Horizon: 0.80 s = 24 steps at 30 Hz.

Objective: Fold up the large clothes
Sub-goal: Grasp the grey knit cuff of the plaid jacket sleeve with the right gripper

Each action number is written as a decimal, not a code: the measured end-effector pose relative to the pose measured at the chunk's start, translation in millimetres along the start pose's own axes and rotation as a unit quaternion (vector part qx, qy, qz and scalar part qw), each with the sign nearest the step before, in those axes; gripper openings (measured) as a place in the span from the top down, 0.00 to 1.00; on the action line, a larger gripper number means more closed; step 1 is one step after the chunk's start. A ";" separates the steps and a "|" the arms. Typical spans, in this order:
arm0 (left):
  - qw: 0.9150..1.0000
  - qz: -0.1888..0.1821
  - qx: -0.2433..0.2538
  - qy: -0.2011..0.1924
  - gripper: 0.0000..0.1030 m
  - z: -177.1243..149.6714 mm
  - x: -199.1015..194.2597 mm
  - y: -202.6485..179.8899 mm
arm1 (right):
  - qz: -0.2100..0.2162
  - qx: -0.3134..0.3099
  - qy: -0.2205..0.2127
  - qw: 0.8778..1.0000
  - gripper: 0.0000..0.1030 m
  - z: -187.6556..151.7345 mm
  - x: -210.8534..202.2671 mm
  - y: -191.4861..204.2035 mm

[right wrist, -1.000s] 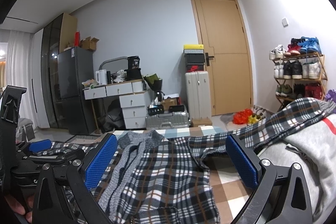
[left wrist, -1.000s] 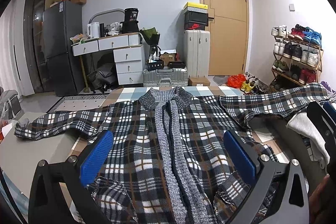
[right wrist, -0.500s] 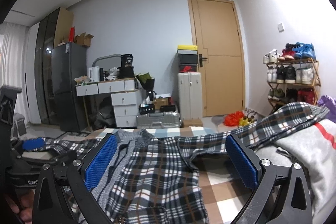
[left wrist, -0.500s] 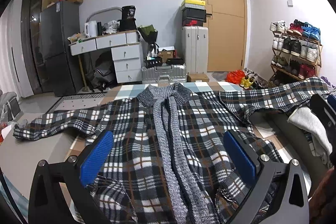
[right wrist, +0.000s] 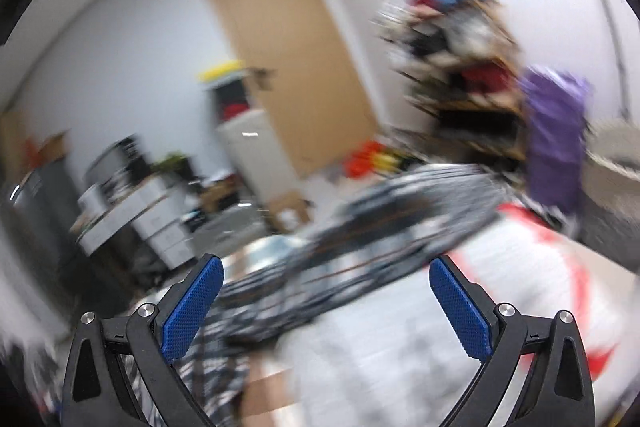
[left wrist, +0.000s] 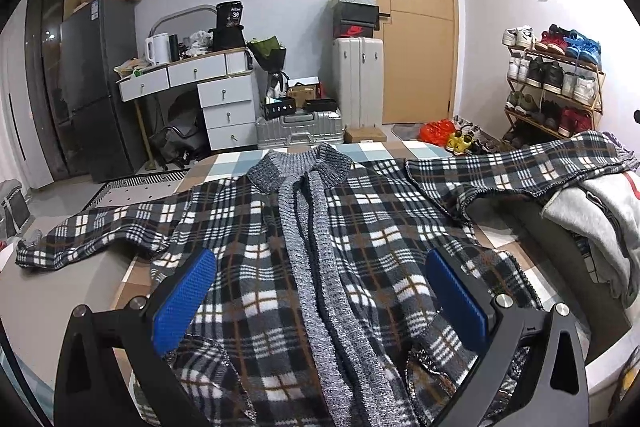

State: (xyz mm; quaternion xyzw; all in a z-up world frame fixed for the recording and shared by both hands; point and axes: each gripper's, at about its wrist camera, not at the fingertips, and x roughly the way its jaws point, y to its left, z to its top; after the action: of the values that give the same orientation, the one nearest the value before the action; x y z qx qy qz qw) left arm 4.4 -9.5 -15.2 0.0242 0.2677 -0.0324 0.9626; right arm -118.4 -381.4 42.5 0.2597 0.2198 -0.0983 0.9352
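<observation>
Lying open across a checked bedcover (left wrist: 240, 163) before a wooden door (left wrist: 416, 23), desk drawers (left wrist: 224, 103) and a shoe rack (left wrist: 556, 83), a plaid cardigan (left wrist: 280, 251) spreads flat, grey knit placket centred, sleeves outstretched, beneath the left gripper (left wrist: 320, 301), its blue pads wide apart. In the right wrist view, heavy blur smears the room; the right gripper (right wrist: 326, 303) gapes empty above the cardigan's sleeve and a grey garment (right wrist: 400, 315).
</observation>
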 end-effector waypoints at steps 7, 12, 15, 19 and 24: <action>1.000 0.001 0.008 0.012 0.01 -0.1 7.6 -5.0 | 0.002 0.064 0.046 0.997 0.00 43.4 30.3 -59.7; 1.000 0.008 0.011 0.015 0.01 -0.2 7.2 -4.4 | -0.009 0.078 0.068 0.995 0.00 49.0 48.8 -71.7; 1.000 0.011 0.009 0.015 0.01 0.4 6.8 -3.1 | -0.024 0.079 0.096 0.992 0.00 44.7 65.0 -76.3; 1.000 0.013 0.012 0.016 0.01 0.3 7.9 -1.7 | -0.045 0.044 0.114 0.991 0.09 41.8 75.0 -68.4; 1.000 0.013 0.010 0.015 0.01 0.7 8.4 -1.7 | -0.080 0.013 0.116 0.990 0.29 36.6 83.2 -59.7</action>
State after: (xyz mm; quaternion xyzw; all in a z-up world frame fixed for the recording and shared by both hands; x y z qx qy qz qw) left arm 11.8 -11.6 -19.0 0.0380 0.2816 -0.0217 0.9585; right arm -49.5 -457.1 5.7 0.2632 0.3455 -0.1445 0.8891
